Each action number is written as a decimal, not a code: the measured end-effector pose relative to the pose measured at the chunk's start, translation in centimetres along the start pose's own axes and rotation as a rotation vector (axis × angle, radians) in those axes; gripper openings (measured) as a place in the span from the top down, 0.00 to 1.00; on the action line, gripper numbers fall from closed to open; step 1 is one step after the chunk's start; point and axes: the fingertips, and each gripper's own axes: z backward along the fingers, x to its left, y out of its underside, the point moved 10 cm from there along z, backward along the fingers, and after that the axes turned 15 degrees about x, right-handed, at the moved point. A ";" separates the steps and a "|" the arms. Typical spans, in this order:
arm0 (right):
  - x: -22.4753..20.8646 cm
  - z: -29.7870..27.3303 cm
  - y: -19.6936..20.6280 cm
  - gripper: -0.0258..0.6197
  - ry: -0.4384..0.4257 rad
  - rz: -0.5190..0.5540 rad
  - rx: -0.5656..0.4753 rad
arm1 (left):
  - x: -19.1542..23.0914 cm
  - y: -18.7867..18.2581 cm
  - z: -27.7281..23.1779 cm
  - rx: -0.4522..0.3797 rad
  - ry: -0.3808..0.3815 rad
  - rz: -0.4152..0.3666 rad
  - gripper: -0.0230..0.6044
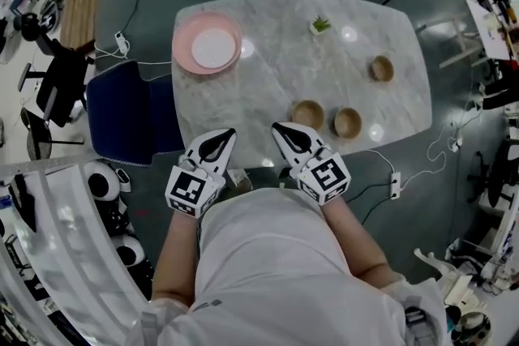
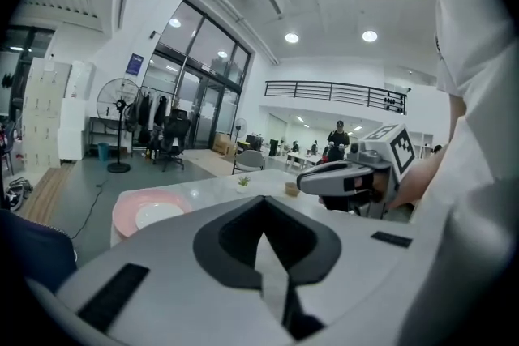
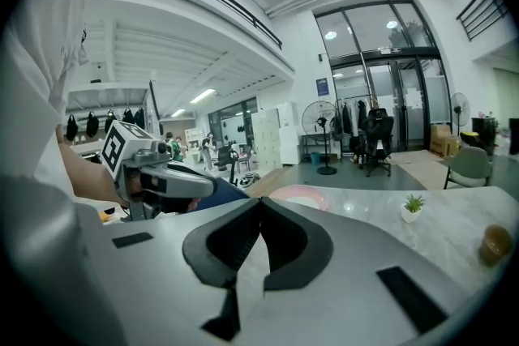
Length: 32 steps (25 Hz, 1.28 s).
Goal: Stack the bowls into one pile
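Three brown wooden bowls stand apart on the marble table (image 1: 276, 77). Two sit near the front edge, one bowl (image 1: 308, 114) beside another bowl (image 1: 348, 122). The third bowl (image 1: 381, 69) is further back on the right and also shows in the gripper views (image 2: 291, 189) (image 3: 495, 244). My left gripper (image 1: 220, 140) (image 2: 263, 207) is shut and empty at the table's front edge. My right gripper (image 1: 285, 132) (image 3: 261, 207) is shut and empty too, just left of the nearest bowl and not touching it.
A pink plate (image 1: 208, 44) with a white plate (image 1: 214, 48) on it lies at the table's back left. A small potted plant (image 1: 320, 26) stands at the back middle. A blue chair (image 1: 130, 113) stands left of the table; cables and a power strip (image 1: 395, 185) lie on the floor.
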 end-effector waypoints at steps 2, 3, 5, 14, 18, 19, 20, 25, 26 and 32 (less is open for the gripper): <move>0.0 -0.8 -0.5 0.94 0.018 -0.018 -0.005 | 0.9 -0.2 -0.2 0.002 0.029 -0.016 0.96; 0.1 -1.1 -0.6 0.94 0.025 -0.024 -0.006 | 1.1 -0.2 -0.2 0.006 0.045 -0.029 0.96; 0.2 -1.5 -0.7 0.94 0.046 -0.029 -0.004 | 1.6 -0.2 -0.5 0.019 0.070 -0.058 0.96; -1.5 -1.4 -0.1 0.91 0.167 -0.106 0.010 | 3.2 -0.8 -2.9 0.063 0.149 -0.085 0.96; -2.8 -0.1 1.0 0.90 0.220 -0.143 0.020 | 3.0 -1.4 -4.3 0.079 0.167 -0.093 0.96; -3.3 0.2 1.3 0.89 0.233 -0.148 0.025 | 2.9 -1.6 -4.7 0.083 0.170 -0.099 0.96; -3.9 0.6 1.7 0.89 0.247 -0.152 0.031 | 2.7 -1.8 -5.2 0.088 0.171 -0.106 0.96; -6.7 2.6 3.8 0.88 0.301 -0.201 0.047 | 1.5 -2.7 -7.4 0.119 0.183 -0.124 0.96; -7.2 3.0 4.3 0.88 0.309 -0.211 0.050 | 1.2 -2.9 -7.9 0.127 0.183 -0.129 0.96; -11.4 5.7 6.7 0.87 0.337 -0.251 0.069 | -0.6 -4.5 -11.1 0.156 0.167 -0.120 0.96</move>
